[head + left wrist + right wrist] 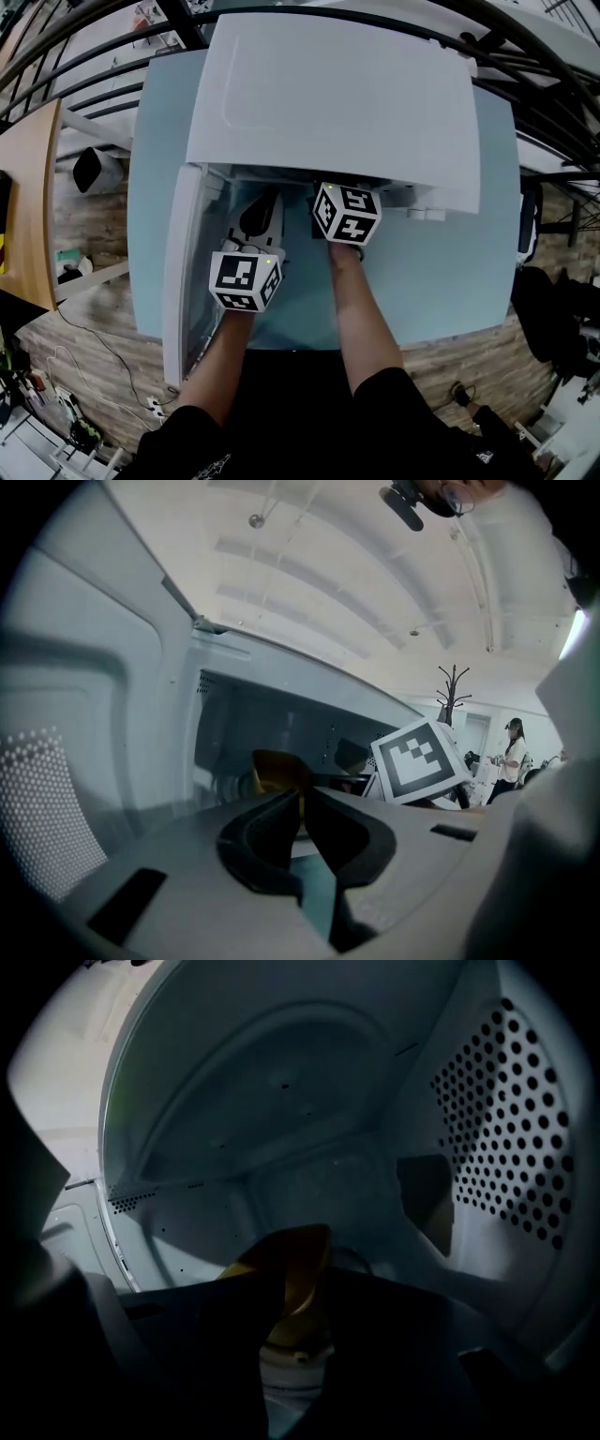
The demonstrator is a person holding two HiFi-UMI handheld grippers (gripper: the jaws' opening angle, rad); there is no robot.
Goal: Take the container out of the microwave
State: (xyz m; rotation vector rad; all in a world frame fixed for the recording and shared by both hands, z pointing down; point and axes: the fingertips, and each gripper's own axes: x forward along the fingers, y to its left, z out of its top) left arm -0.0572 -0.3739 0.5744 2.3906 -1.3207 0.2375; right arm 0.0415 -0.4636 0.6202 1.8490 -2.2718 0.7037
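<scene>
The white microwave (pixel 328 94) stands on a pale blue table (pixel 441 281) with its door (pixel 183 281) swung open to the left. Inside the dim cavity is a yellow container (pixel 298 1274), also visible in the left gripper view (pixel 277 771). My right gripper (pixel 298 1288) reaches into the cavity, its jaws open, with the container in the gap at their tips; I cannot tell if they touch it. Only its marker cube (pixel 347 214) shows in the head view. My left gripper (pixel 302 797) is shut and empty, at the mouth of the microwave (pixel 264 208), left of the right one.
The cavity's right wall is perforated (pixel 506 1119), and its curved back wall lies close behind the container. The open door bounds the left side. A wooden desk (pixel 28 206) and cables on the floor (pixel 84 375) lie to the left. A person (pixel 513 752) stands far off.
</scene>
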